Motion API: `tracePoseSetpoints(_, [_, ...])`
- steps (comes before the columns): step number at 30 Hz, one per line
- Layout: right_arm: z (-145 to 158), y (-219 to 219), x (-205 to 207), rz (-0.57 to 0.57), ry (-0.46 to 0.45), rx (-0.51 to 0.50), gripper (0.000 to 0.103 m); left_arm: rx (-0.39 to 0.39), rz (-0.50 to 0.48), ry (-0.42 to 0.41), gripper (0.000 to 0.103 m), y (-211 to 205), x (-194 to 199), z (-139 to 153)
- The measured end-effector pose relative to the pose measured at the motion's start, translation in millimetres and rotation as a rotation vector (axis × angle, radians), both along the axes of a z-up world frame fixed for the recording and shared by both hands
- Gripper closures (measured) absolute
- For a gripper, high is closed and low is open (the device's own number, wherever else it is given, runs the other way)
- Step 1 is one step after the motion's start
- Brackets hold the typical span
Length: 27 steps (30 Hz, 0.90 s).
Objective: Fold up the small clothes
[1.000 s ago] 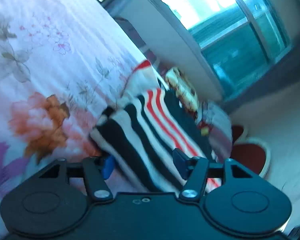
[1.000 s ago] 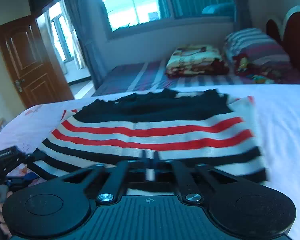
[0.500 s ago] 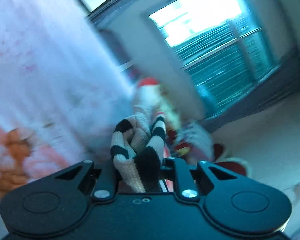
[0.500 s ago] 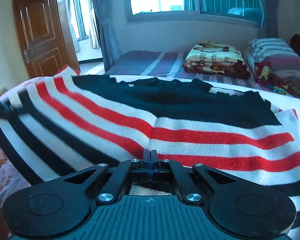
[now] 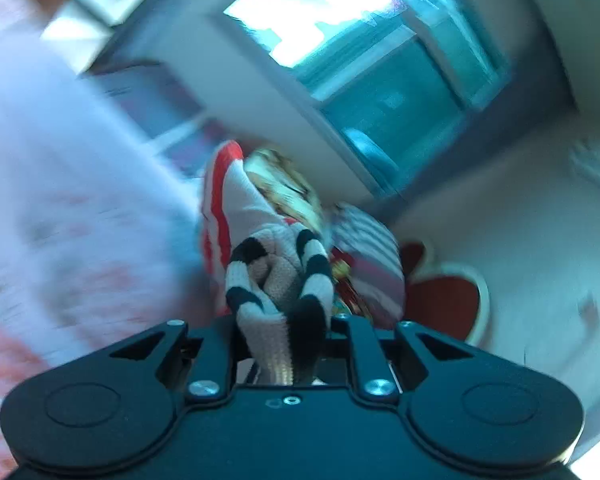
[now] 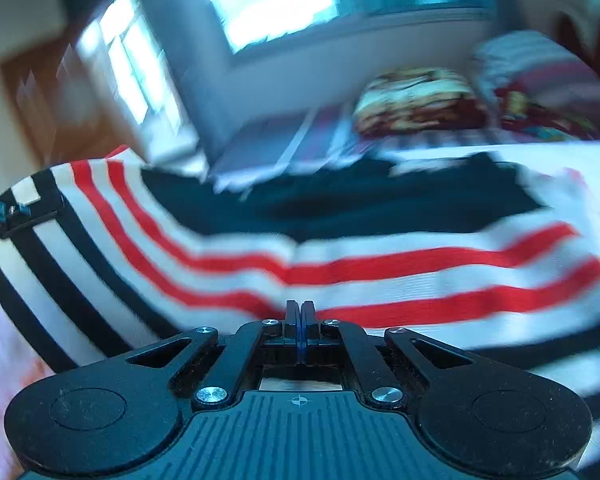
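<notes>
In the left wrist view, your left gripper [image 5: 288,320] is clamping a bunched corner of the sweater [image 5: 276,280]. The knit is crumpled between the jaws, with black and white bands showing close to the camera and red stripes further along where the cloth is trailing away toward the bed [image 5: 72,184]. The floral sheet is filling the left side of the picture, blurred. A window [image 5: 380,80] is glowing at the upper right, and a red headboard [image 5: 448,304] is showing at the right, past a striped pillow [image 5: 368,248].

In the right wrist view, your right gripper [image 6: 299,316] is sitting with its jaws fully together at the near hem of the sweater [image 6: 340,256]; whether any cloth is pinched between the 2 pads cannot be told. The sweater is lying spread across the bed [image 6: 580,168], its right part flat and its left corner lifting off the sheet, where your left gripper [image 6: 16,212] is holding it at the far left edge. Behind are a door [image 6: 40,104], a window [image 6: 268,4] and a folded blanket [image 6: 416,100] on a second bed.
</notes>
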State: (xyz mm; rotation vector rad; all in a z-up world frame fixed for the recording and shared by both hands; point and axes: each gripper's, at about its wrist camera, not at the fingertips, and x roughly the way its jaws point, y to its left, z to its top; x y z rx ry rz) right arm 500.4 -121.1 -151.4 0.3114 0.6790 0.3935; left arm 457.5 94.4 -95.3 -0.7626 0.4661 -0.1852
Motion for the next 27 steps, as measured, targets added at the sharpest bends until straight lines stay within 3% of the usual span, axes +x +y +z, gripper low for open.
tracePoseSetpoints(3, [11.0, -53.3, -17.7, -0.126, -0.008, 0.104, 0.103, 0.117, -0.116, -0.006, 0.088, -61.0, 21.9, 26.6])
tracePoseSetpoints(5, [16.7, -91.1, -27.6, -0.208, -0.006, 0.147, 0.103, 0.208, -0.187, 0.006, 0.088, -104.3, 32.0, 29.1])
tracePoseSetpoints(9, [24.7, -160.3, -42.0, -0.33, 0.019, 0.232, 0.103, 0.347, -0.349, 0.082, 0.084, -195.3, 51.6, 1.9])
tracePoseSetpoints(12, [34.7, -189.8, -51.0, -0.341, 0.024, 0.262, 0.103, 0.458, -0.484, 0.177, 0.073, -256.6, 58.8, -39.9])
tracePoseSetpoints(13, [39.3, -195.6, -52.6, -0.345, 0.03, 0.262, 0.102, 0.522, -0.5, 0.174, 0.062, -266.8, 53.0, -48.3])
tracePoseSetpoints(14, [42.2, -200.8, -55.1, -0.347, 0.033, 0.264, 0.097, 0.549, -0.517, 0.135, 0.04, -271.5, 45.2, -45.1])
tracePoseSetpoints(15, [45.6, -204.7, -57.4, -0.35, 0.032, 0.267, 0.062, 0.517, -0.545, 0.097, 0.03, -269.3, 36.6, -37.9])
tracePoseSetpoints(16, [48.5, -208.7, -60.6, -0.357, 0.024, 0.277, 0.017, 0.45, -0.56, 0.067, 0.025, -259.7, 27.3, -28.4])
tracePoseSetpoints(17, [50.8, -211.3, -63.1, -0.37, 0.007, 0.294, 0.011, 0.415, -0.565, 0.048, 0.026, -252.2, 20.3, -20.0])
tracePoseSetpoints(18, [52.9, -213.9, -63.5, -0.355, -0.001, 0.318, 0.014, 0.402, -0.55, 0.003, 0.026, -237.8, 10.3, -8.9])
tracePoseSetpoints(19, [54.5, -212.8, -62.5, -0.331, 0.005, 0.339, 0.025, 0.405, -0.517, -0.04, 0.026, -224.2, 3.7, -0.9])
tracePoseSetpoints(21, [57.9, -204.5, -58.7, -0.283, 0.016, 0.365, 0.04, 0.408, -0.431, -0.043, 0.028, -188.3, 1.8, 7.9])
tracePoseSetpoints(24, [53.9, -185.1, -40.6, -0.213, 0.083, 0.39, 0.041, 0.43, -0.306, 0.031, 0.033, -137.9, 14.9, 1.3])
tracePoseSetpoints(27, [39.2, -169.4, -21.1, -0.183, 0.18, 0.396, 0.041, 0.367, -0.299, 0.121, 0.04, -110.5, 36.1, -22.8])
